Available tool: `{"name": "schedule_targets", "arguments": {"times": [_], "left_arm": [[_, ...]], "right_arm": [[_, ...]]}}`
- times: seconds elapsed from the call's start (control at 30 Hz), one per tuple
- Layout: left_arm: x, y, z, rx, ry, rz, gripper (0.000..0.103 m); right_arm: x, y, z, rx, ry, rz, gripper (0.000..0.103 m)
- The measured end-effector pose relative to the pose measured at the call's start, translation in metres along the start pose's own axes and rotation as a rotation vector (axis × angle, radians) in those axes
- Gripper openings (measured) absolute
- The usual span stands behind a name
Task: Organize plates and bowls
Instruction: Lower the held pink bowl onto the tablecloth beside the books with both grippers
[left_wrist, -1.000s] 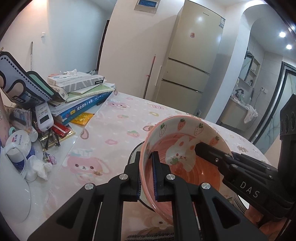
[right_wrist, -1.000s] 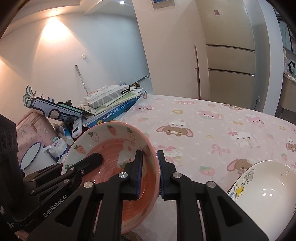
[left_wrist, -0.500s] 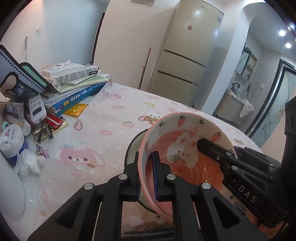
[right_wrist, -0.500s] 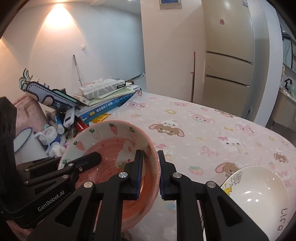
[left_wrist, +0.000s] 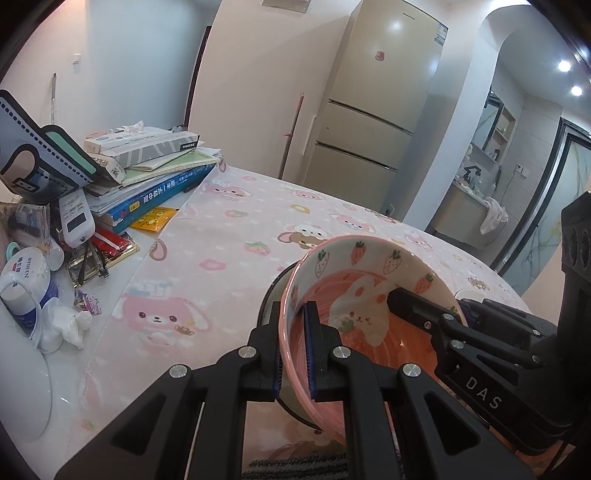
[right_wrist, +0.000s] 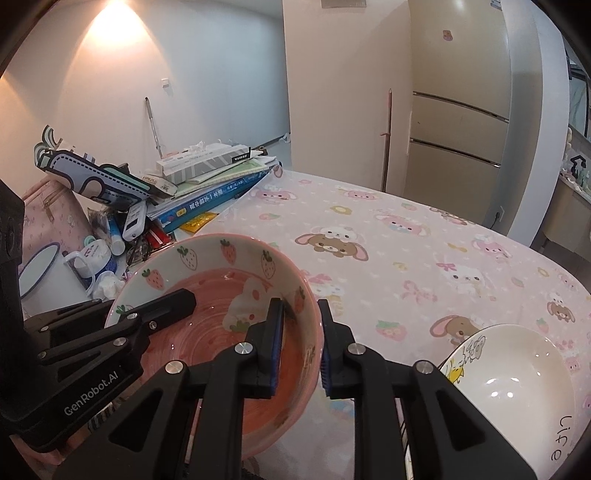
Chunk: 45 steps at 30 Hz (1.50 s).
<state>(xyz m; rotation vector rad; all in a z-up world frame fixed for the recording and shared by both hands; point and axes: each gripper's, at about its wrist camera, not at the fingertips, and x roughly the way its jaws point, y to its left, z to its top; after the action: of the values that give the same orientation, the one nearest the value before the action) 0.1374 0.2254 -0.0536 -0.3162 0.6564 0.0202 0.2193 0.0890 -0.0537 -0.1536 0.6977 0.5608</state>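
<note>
We have the pink strawberry bowl (left_wrist: 354, 280) held up and tilted just over the table (right_wrist: 406, 229), one claw on each side of its rim. The left gripper (left_wrist: 293, 310) is clamped tight on the near wall, one pad inside and one outside. The right gripper (right_wrist: 300, 306) straddles the opposite wall, and its jaws have just been opening a little. The rim sits between them, but the pads seem to have let go, though the wide-angle view makes the gap hard to judge.

We judge the bowl to be glazed ceramic: stiff, fairly heavy, slick under rubber pads and quick to chip if it drops. The rim is the only real place to pinch it (the wall is thin enough for a narrow grip). With one claw bearing the load it will want to swing down, so it needs a firm squeeze.

A dark round dish (left_wrist: 271, 291) lies right under it. A white cartoon bowl (right_wrist: 517, 369) sits near on the right. The stack of books (left_wrist: 162, 192) and a mug (left_wrist: 26, 280) crowd the left side of the table, well apart from the bowl.
</note>
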Motion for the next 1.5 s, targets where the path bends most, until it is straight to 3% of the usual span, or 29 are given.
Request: {"name": "schedule_targets", "arguments": {"times": [0.47, 0.83, 1.03, 1.1, 1.2, 1.5], "left_arm": [[0.005, 0.002, 0.001, -0.009, 0.019, 0.007, 0.01], [0.005, 0.011, 0.001, -0.055, 0.038, -0.057, 0.024], [0.001, 0.009, 0.0, -0.049, 0.022, -0.074, 0.024], [-0.001, 0.01, 0.0, -0.057, 0.016, -0.078, 0.017], [-0.001, 0.016, 0.0, -0.085, 0.016, -0.084, 0.016], [-0.009, 0.009, -0.001, -0.057, -0.019, -0.051, 0.015]], "right_arm": [[0.0, -0.001, 0.001, 0.0, -0.017, 0.003, 0.015], [0.001, 0.001, 0.0, -0.011, -0.02, -0.02, 0.013], [0.001, -0.005, 0.0, 0.016, -0.012, -0.029, 0.013], [0.001, -0.007, 0.0, 0.028, -0.011, -0.025, 0.013], [0.0, -0.009, 0.001, 0.035, -0.017, -0.004, 0.011], [-0.005, -0.007, 0.0, 0.03, -0.043, 0.003, 0.011]]}}
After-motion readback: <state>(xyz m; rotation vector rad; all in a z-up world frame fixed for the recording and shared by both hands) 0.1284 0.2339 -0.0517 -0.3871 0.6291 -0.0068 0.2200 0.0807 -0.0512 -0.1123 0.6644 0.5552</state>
